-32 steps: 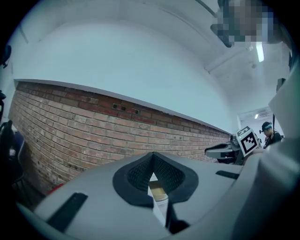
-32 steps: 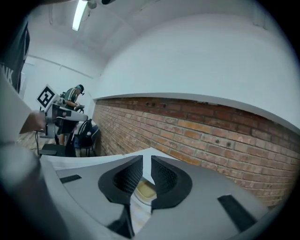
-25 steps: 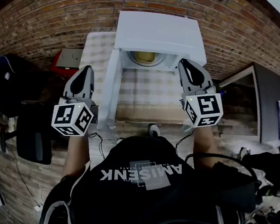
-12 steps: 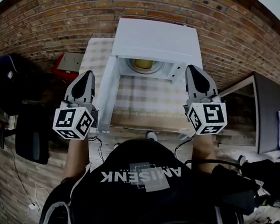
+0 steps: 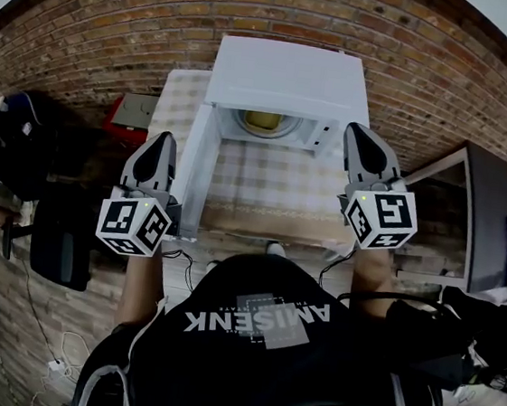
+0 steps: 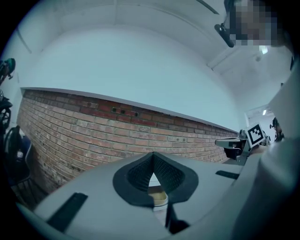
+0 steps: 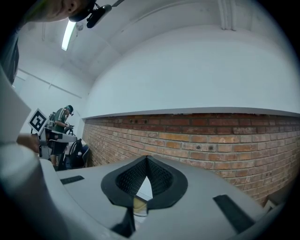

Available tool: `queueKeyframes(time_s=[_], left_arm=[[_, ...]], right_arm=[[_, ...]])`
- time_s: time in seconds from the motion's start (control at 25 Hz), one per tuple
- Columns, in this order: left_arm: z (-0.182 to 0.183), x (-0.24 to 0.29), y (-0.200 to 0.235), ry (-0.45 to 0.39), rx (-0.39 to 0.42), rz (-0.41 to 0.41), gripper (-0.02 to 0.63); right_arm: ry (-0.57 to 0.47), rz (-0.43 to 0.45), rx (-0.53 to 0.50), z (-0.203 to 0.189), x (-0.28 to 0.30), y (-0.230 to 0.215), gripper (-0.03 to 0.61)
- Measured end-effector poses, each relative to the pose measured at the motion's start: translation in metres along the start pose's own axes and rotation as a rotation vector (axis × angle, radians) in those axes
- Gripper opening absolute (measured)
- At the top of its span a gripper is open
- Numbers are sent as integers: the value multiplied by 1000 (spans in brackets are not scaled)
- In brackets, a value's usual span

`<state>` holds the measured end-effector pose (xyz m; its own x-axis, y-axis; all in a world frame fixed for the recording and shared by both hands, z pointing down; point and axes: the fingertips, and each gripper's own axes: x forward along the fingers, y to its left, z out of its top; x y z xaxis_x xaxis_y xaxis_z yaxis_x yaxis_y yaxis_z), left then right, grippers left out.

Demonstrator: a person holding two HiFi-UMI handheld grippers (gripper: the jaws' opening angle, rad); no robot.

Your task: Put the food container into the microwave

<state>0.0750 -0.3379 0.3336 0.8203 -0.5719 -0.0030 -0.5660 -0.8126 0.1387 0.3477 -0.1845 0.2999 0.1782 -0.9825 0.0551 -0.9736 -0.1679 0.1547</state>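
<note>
Brick wall [image 5: 91,33] backs a table [image 5: 275,177] laid with checked cloth. At the far left lies a red and grey object [image 5: 123,112]. The left gripper [image 5: 164,140] hangs just beside the open microwave door [image 5: 196,168], jaws clenched on nothing. The food container [image 5: 263,121] sits inside the white microwave [image 5: 291,74], its mouth unobstructed. The right gripper [image 5: 357,135], also pinched closed and empty, has drawn back from the opening since a second ago, while the left has barely shifted. A grey desk [image 5: 488,206] stands at right.
</note>
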Motion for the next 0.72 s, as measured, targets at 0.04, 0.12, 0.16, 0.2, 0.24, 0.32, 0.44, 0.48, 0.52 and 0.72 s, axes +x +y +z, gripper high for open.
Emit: queueKeyframes(time_s=[0.04,0.12,0.16,0.2,0.24,0.32,0.44,0.48,0.52,0.72], left_arm=[[1,-1,0,-1,10,4,12],[1,-1,-1,0,17,8,12],[1,-1,-1,0,18,10,12],[1,-1,-1,0,19,12,12],[0,0,-1,-1,21,15,12],[-1,-1,-2,-3,26,21,12],[1,-1,-1,-7,30,33,11],[3,-1,0,-10,30,37,12],[3,-1,1,-14,29,41,12],[3,-5,3,-20,32,56,12]], right_arm=[[4,3,0,-1,0,-1,40],[7,7,0,-1,1,-1,40],[5,9,-1,-1,1,-2,40],[3,10,-4,-1,2,-2,40],[1,12,-6,-1,3,-3,40],[-3,15,-9,-2,5,-3,40],[-2,20,-11,-1,6,-2,40],[1,21,-12,-1,6,-2,40],[4,22,-12,-2,7,-2,40],[12,20,-9,-8,7,-2,40]])
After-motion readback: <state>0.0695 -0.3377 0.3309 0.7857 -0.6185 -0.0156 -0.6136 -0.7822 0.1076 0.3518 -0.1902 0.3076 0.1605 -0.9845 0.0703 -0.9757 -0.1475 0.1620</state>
